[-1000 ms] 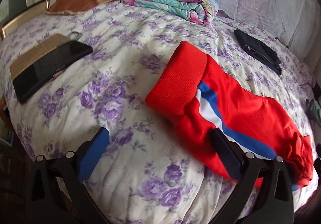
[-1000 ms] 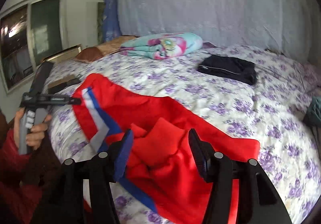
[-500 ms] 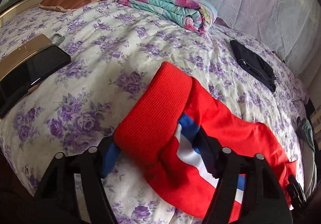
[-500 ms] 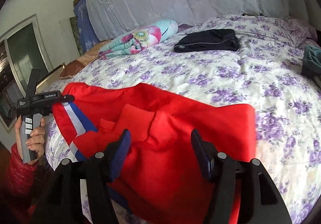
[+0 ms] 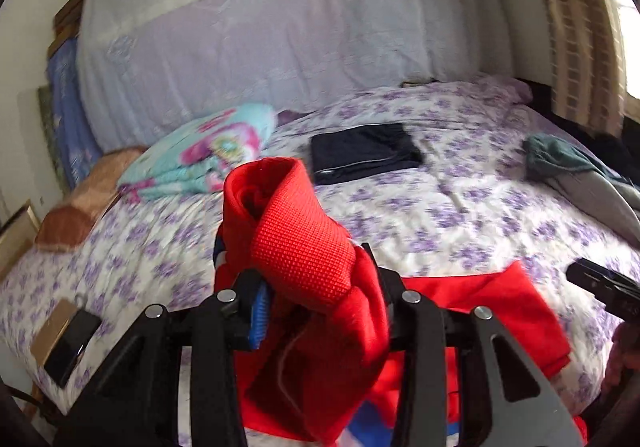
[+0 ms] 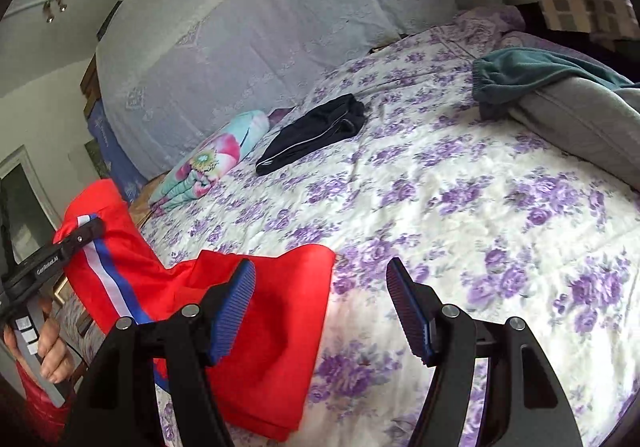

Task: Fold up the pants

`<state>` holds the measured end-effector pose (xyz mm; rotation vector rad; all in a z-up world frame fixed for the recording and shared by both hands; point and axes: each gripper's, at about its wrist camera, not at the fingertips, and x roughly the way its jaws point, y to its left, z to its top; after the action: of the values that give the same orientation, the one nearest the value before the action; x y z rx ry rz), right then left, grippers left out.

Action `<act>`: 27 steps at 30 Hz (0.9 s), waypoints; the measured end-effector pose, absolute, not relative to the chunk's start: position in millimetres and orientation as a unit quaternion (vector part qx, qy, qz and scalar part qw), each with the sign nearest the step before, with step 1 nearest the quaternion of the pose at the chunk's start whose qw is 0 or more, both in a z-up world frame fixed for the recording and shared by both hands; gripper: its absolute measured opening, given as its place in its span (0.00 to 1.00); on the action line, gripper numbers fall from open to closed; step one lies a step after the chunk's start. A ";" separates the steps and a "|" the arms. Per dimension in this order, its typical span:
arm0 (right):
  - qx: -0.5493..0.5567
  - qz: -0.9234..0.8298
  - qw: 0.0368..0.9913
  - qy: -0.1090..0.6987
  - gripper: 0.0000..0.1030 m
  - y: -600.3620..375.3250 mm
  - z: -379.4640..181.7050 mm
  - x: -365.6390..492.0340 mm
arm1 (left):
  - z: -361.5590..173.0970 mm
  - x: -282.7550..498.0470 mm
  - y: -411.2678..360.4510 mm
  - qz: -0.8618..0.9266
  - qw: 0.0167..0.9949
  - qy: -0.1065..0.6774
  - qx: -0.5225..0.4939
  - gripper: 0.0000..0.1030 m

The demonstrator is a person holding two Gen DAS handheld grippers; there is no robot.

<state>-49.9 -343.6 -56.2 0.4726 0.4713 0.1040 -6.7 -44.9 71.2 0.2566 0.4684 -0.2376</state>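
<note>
Left gripper (image 5: 316,299), left wrist view: jaws have just been closing, now clamped on the ribbed cuff end of the red pants (image 5: 296,247), lifted above the floral bedspread (image 5: 460,215). Rest of pants trails on bed below. Folded black garment (image 5: 364,153) farther back.

Right gripper (image 6: 320,307), right wrist view: jaws have just been opening, gaping, nothing between pads. Left pad overlaps pants edge; right pad over bare bedspread. Pants rise leftward to the left gripper.
</note>
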 end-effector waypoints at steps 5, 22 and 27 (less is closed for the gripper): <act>0.243 -0.001 0.942 0.231 0.67 -369.6 -66.9 -67.1 | 37.2 -35.2 -169.3 -0.241 0.914 0.245 0.213 0.70; 0.137 0.085 0.963 0.216 0.69 -304.0 -20.1 -32.4 | 30.3 18.7 -38.2 -0.101 0.933 0.329 0.100 0.95; 0.071 0.084 0.951 0.290 0.72 -264.8 -40.9 -0.5 | -6.7 38.4 -12.2 -0.094 0.910 0.397 0.075 0.95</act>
<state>-0.5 -264.8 -40.9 0.1441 0.5901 0.1701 38.4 -12.2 -6.7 0.1537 0.8195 -0.1934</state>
